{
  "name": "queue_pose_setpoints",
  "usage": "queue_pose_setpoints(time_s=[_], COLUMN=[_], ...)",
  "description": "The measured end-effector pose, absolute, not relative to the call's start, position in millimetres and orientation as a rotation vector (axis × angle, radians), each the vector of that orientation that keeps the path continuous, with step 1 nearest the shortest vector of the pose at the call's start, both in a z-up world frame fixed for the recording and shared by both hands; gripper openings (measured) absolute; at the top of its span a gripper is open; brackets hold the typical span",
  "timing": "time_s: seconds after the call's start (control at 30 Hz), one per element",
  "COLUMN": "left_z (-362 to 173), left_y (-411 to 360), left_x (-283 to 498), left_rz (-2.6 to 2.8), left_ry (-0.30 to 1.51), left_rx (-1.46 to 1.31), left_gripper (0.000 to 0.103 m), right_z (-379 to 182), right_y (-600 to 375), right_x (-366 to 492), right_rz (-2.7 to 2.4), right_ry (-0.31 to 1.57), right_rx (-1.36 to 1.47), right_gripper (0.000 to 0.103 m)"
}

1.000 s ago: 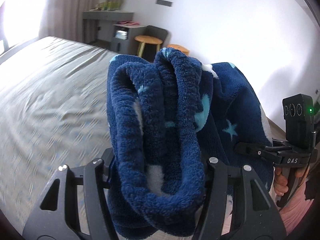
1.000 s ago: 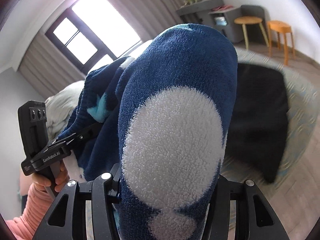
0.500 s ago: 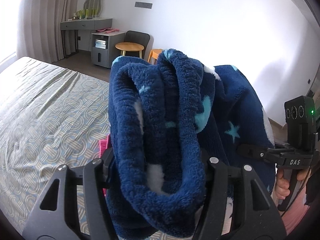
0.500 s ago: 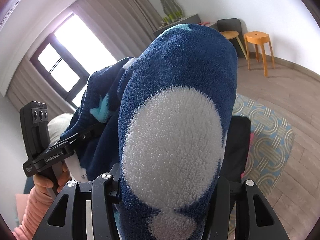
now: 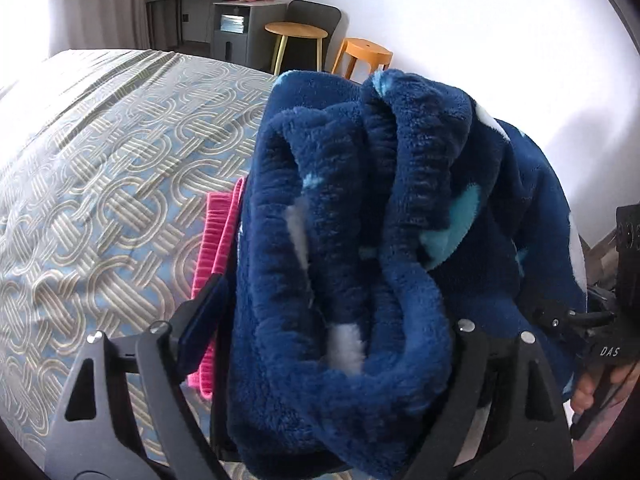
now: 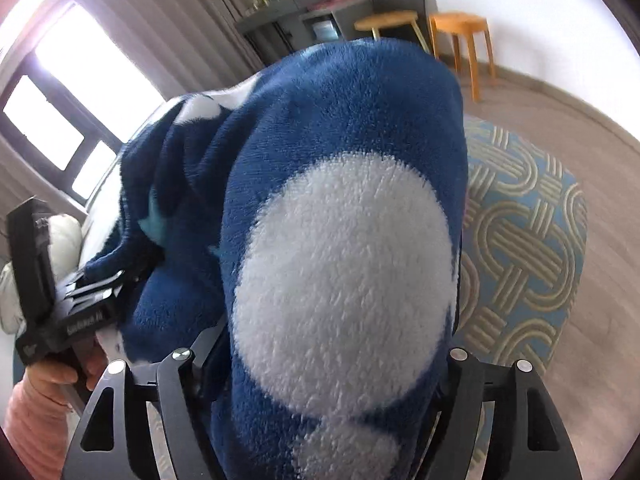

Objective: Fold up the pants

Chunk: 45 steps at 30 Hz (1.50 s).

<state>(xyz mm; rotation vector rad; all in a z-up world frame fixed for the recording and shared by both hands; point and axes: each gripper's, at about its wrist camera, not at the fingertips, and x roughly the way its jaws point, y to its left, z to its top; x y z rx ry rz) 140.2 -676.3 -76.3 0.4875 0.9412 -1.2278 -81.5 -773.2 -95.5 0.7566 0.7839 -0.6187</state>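
Observation:
The pants (image 5: 360,240) are thick dark blue fleece with white dots and light blue stars. My left gripper (image 5: 340,360) is shut on a bunched fold of them, which fills the space between the jaws. My right gripper (image 6: 320,380) is shut on another part of the pants (image 6: 344,248), with a large white dot facing the camera. Both hold the pants up above the bed. The right gripper also shows at the right edge of the left wrist view (image 5: 612,344), and the left gripper shows at the left of the right wrist view (image 6: 60,304).
The bed (image 5: 100,184) has a blue and grey knot-pattern cover. A pink garment (image 5: 218,240) lies on it beside the pants. A round wooden table (image 5: 296,34), an orange stool (image 5: 364,54), a dark chair and a grey desk stand by the far wall.
Both grippers have tilted down toward the bed while still holding the pants. The bed cover and pink garment now show nearer in the left wrist view.

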Motion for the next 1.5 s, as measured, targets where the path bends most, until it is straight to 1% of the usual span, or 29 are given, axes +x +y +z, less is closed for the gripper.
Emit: queue_pose_setpoints(time_s=[0.03, 0.13, 0.2, 0.33, 0.43, 0.5, 0.6, 0.7, 0.9, 1.0, 1.17, 1.37, 1.5], left_z=[-75.4, -74.6, -75.4, -75.2, -66.0, -54.1, -30.8, -8.4, 24.1, 37.4, 53.0, 62.8, 65.0], left_y=[-676.3, -676.9, -674.9, -671.1, -666.9, -659.4, -641.6, -625.3, -583.4, -561.4, -526.1, -481.1, -450.9], left_x=[138.4, 137.1, 137.1, 141.6, 133.7, 122.5, 99.9, 80.5, 49.3, 39.5, 33.0, 26.5, 19.7], left_rz=[-1.230, -1.232, -1.224, -1.210, -1.195, -1.197, -1.242, -1.273, -1.294, -1.285, -1.258, -1.183, -1.147], left_ry=[0.917, 0.903, 0.912, 0.929, 0.892, 0.853, 0.784, 0.725, 0.672, 0.659, 0.637, 0.602, 0.581], left_rx=[0.511, 0.525, 0.508, 0.463, 0.470, 0.492, 0.499, 0.502, 0.482, 0.465, 0.422, 0.377, 0.363], left_gripper=[0.089, 0.091, 0.094, 0.094, 0.093, 0.092, 0.092, 0.092, 0.092, 0.092, 0.092, 0.092, 0.092], right_z=[-95.5, -96.1, -95.8, -92.7, -98.2, -83.6, -65.8, -47.2, -18.5, -8.7, 12.0, 31.0, 39.4], right_y=[-770.3, -768.3, -766.2, -761.1, -777.3, -767.4, -750.9, -724.0, -672.4, -661.9, -630.2, -584.6, -559.7], right_x=[-82.3, -82.1, -83.2, -87.3, -88.9, -101.1, -118.1, -134.2, -145.6, -143.5, -141.3, -139.6, -142.8], right_rz=[-0.627, -0.633, -0.638, -0.658, -0.685, -0.717, -0.732, -0.741, -0.759, -0.758, -0.761, -0.795, -0.799], right_ry=[0.786, 0.793, 0.792, 0.775, 0.767, 0.778, 0.762, 0.738, 0.739, 0.738, 0.721, 0.697, 0.658], right_rx=[0.743, 0.764, 0.769, 0.769, 0.782, 0.814, 0.839, 0.805, 0.737, 0.717, 0.641, 0.481, 0.456], right_gripper=[0.082, 0.085, 0.086, 0.087, 0.087, 0.087, 0.087, 0.087, 0.087, 0.087, 0.087, 0.087, 0.087])
